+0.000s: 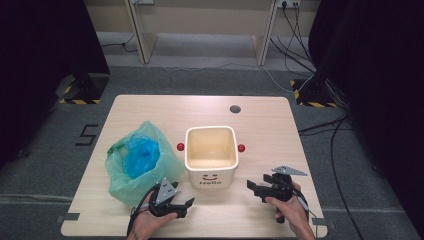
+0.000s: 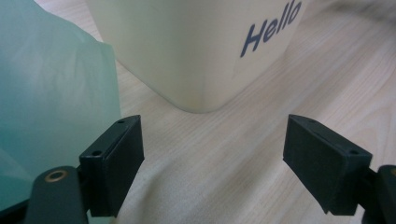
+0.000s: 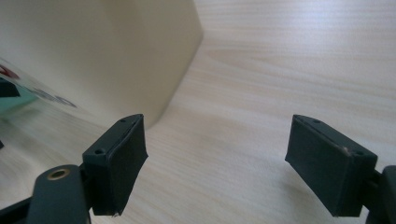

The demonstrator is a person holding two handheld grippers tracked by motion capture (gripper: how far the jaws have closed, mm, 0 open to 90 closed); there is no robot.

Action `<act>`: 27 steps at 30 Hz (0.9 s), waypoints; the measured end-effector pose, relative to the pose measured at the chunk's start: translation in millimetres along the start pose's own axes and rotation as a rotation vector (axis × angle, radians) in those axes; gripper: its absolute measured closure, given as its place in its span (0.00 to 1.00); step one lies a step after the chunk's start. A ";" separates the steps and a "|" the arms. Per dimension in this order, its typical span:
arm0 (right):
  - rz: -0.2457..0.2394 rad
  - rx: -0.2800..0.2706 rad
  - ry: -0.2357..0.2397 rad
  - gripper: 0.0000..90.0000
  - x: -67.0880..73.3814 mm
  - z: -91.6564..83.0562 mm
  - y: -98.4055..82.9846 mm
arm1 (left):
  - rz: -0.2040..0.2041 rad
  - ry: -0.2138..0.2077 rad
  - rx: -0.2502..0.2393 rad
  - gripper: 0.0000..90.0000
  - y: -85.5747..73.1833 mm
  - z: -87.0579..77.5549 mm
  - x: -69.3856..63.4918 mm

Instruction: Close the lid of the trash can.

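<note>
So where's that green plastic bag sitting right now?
In the high view, the green bag lies on the table's left side, right beside the cream bin, just beyond the left gripper.

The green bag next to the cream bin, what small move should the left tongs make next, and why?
Probably swing the left tongs toward the green bag and close on a fold near its edge. Both sets of tongs are open and hold nothing, the bag lies crumpled right beside the left one, and the cream bin stands empty with no liner. The right tongs sit on the bin's far side.
</note>
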State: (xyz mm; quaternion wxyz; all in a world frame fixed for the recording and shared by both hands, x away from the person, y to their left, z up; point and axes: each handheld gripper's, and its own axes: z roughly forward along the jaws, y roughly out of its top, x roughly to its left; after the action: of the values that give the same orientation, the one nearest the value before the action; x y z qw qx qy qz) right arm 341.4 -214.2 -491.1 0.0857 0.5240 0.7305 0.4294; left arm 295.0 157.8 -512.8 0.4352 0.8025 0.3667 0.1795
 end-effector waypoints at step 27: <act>-0.042 0.036 -0.062 0.22 -2.6 -10.3 -26.0 | 0.038 -0.014 0.074 0.21 -4.2 6.2 -1.8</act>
State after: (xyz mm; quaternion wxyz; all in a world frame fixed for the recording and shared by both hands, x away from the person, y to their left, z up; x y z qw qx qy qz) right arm 318.7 -224.0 -504.2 0.1080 0.5228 0.7460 0.3980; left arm 295.7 154.5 -519.7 0.4043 0.8260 0.3549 0.1683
